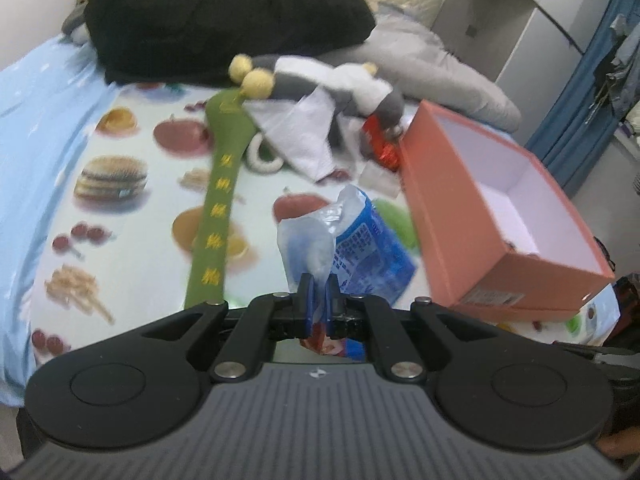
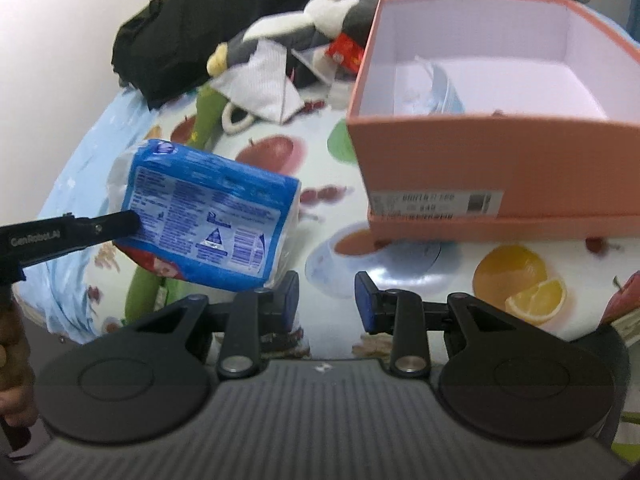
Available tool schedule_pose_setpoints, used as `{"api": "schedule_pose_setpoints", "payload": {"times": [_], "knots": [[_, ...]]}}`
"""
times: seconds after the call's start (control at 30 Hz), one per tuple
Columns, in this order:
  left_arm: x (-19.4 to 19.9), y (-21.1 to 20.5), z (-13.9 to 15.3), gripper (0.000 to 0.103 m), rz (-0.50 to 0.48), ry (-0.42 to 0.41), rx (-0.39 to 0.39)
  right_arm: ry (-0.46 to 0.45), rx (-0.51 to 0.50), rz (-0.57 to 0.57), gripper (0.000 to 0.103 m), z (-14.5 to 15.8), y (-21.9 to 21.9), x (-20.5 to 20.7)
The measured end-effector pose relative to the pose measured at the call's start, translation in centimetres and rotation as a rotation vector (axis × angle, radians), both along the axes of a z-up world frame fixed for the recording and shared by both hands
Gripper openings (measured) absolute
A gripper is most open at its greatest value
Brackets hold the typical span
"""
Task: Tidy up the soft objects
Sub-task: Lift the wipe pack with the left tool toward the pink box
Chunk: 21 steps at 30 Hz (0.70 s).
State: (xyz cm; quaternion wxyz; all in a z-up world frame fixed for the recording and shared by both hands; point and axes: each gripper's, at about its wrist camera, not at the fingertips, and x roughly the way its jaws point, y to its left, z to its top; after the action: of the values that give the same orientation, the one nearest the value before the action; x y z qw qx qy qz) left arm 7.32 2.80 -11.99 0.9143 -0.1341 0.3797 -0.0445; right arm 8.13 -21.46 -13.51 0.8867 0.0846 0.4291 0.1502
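My left gripper [image 1: 319,294] is shut on a blue tissue pack [image 1: 360,248] and holds it above the food-print cloth; the pack [image 2: 208,224] hangs at the left of the right wrist view, with the left gripper [image 2: 128,220] clamped on its edge. My right gripper [image 2: 327,300] is open and empty, low over the cloth in front of the orange shoebox [image 2: 492,168]. The open box [image 1: 492,216] holds a pale blue-white item [image 2: 432,92]. A green sock [image 1: 218,208], a grey-white plush toy [image 1: 340,84] and a white cloth [image 1: 304,132] lie behind.
A black garment [image 1: 216,20] and a grey pillow [image 1: 436,68] lie at the back of the bed. A red packet [image 1: 380,140] and a white ring [image 1: 262,160] sit near the plush. A blue sheet [image 1: 36,112] edges the left; a blue curtain [image 1: 580,92] hangs at the right.
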Motion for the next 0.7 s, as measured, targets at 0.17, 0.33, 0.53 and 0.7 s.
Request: {"api": "schedule_pose_setpoints", "payload": {"times": [0.17,0.33,0.53,0.7], "knots": [[0.3,-1.2,2.9,0.006,-0.021,-0.066,0.004,-0.037,0.02,-0.023,0.035,1.3,-1.6,-0.8],[0.3,-3.0,6.0,0.006,-0.055,-0.13,0.013,-0.065,0.033,-0.061,0.035,2.3,-3.7,-2.1],[1.3,-6.7,9.8,0.006,-0.117,-0.209,0.004,-0.114,0.041,-0.125,0.035,4.0,-7.3,-4.2],[3.3,-11.0,11.5,0.006,-0.183,-0.247,0.0,-0.165,0.006,-0.188,0.035,4.9,-11.1,-5.8]]}}
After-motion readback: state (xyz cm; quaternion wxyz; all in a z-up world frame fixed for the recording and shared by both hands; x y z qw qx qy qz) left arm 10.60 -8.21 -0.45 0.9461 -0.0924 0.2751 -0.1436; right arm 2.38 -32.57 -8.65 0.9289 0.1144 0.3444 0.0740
